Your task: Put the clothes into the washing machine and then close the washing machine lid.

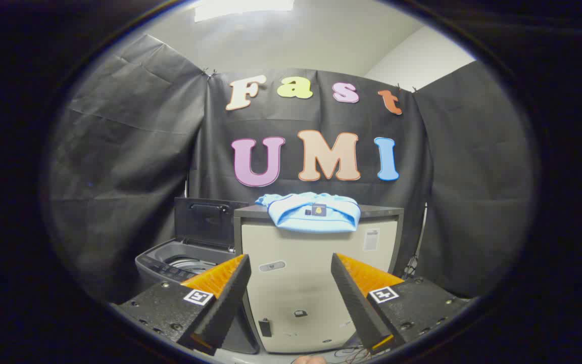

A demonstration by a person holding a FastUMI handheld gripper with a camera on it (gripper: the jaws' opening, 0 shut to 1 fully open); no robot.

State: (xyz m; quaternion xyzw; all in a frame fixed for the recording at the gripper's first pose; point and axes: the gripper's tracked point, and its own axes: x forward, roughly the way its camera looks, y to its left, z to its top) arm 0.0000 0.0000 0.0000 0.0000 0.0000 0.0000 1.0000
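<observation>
Beige cabinet (316,283) with a dark top stands against the booth wall, directly ahead of the gripper (291,263) and well apart from it. Top-loading washing machine (180,263) sits just left of the cabinet; its lid (205,220) stands raised and upright, drum exposed. Gripper fingers are spread wide, holding nothing. Light blue garment (311,212) lies folded on the cabinet top, draped over its front edge.
</observation>
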